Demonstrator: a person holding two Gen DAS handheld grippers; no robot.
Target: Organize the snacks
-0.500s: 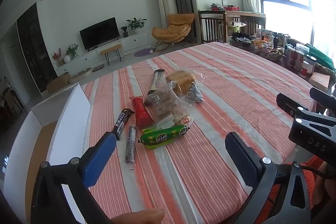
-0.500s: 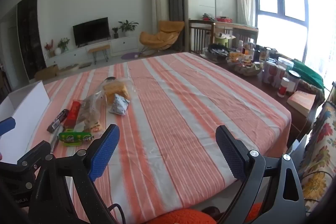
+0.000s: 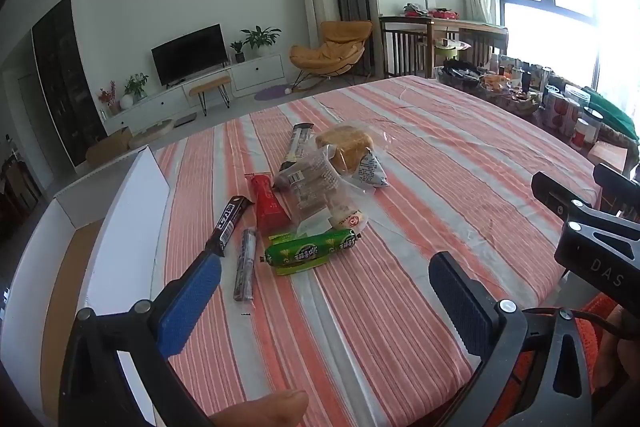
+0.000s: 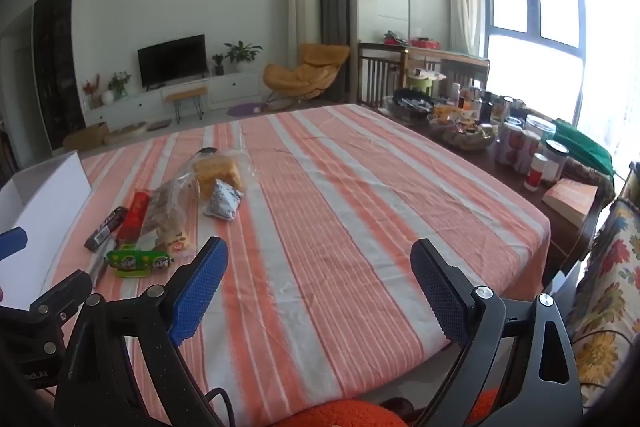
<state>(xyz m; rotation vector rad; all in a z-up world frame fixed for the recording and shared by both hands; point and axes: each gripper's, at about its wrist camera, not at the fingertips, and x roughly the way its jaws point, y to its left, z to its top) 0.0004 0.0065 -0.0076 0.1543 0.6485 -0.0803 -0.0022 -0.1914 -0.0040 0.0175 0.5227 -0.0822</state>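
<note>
Holding both sets of fingers spread wide with nothing between them, I hover my left gripper [image 3: 326, 301] over the striped tablecloth [image 3: 440, 163] just short of the snack pile. Nearest its blue pads lie a green sausage pack [image 3: 310, 251], a thin dark stick [image 3: 245, 269] and a black bar [image 3: 229, 223]; beyond them sit a red packet [image 3: 267, 205] and bagged bread [image 3: 346, 147]. My right gripper [image 4: 320, 291] hangs to their right over bare cloth. A white box [image 3: 120, 227] stands at the table's left edge.
</note>
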